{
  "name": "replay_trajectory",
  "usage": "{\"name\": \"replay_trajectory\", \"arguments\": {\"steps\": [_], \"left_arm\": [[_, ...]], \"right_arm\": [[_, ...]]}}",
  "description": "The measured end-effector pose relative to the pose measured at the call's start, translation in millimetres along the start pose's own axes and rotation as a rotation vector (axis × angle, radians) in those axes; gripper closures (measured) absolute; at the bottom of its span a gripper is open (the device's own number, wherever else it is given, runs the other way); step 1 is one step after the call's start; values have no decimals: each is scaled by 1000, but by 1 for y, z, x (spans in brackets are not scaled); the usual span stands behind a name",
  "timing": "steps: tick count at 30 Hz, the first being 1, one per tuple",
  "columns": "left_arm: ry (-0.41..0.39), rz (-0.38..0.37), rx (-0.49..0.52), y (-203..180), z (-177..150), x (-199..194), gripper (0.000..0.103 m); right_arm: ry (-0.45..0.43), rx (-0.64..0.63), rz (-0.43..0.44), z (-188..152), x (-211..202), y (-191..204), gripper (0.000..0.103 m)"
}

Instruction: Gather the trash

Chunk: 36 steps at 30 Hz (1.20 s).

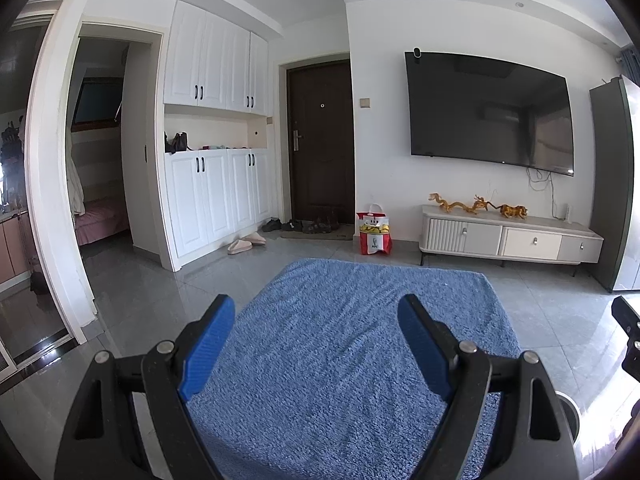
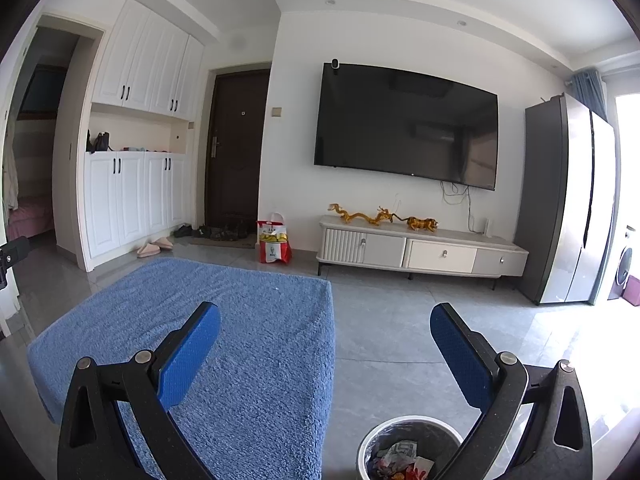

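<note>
My left gripper (image 1: 316, 308) stands open above a blue carpet (image 1: 360, 340), nothing between its blue pads. My right gripper (image 2: 325, 316) is open too, over the carpet's (image 2: 240, 320) right edge and the grey tile floor. Just below the right gripper stands a round trash bin (image 2: 372, 440) with a pale rim; crumpled paper and colourful wrappers (image 2: 400, 458) lie inside it. A slice of the bin's rim (image 1: 570, 408) shows at the lower right of the left wrist view. A red and white paper bag (image 2: 274, 242) stands on the floor by the far wall, also visible as the bag (image 1: 374, 232) in the left wrist view.
A low TV cabinet (image 2: 420, 252) with golden figurines stands under a wall TV (image 2: 404, 128). A tall fridge (image 2: 568, 200) is at the right. White cupboards (image 1: 216, 192), a dark door (image 1: 320, 140), shoes and slippers (image 1: 244, 243) lie at the far left. An open doorway (image 1: 100, 140) leads to a bedroom.
</note>
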<state>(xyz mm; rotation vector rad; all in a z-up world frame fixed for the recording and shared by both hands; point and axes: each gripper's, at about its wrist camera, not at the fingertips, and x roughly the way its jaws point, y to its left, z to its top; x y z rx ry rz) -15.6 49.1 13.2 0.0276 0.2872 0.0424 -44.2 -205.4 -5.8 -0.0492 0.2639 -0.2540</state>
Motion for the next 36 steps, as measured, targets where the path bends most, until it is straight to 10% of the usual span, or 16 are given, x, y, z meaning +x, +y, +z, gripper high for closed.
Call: {"name": "replay_trajectory", "arguments": {"steps": [36], "left_arm": [[20, 9, 0, -13, 10, 29, 20]], "right_arm": [[9, -12, -37, 14, 35, -9, 0]]}}
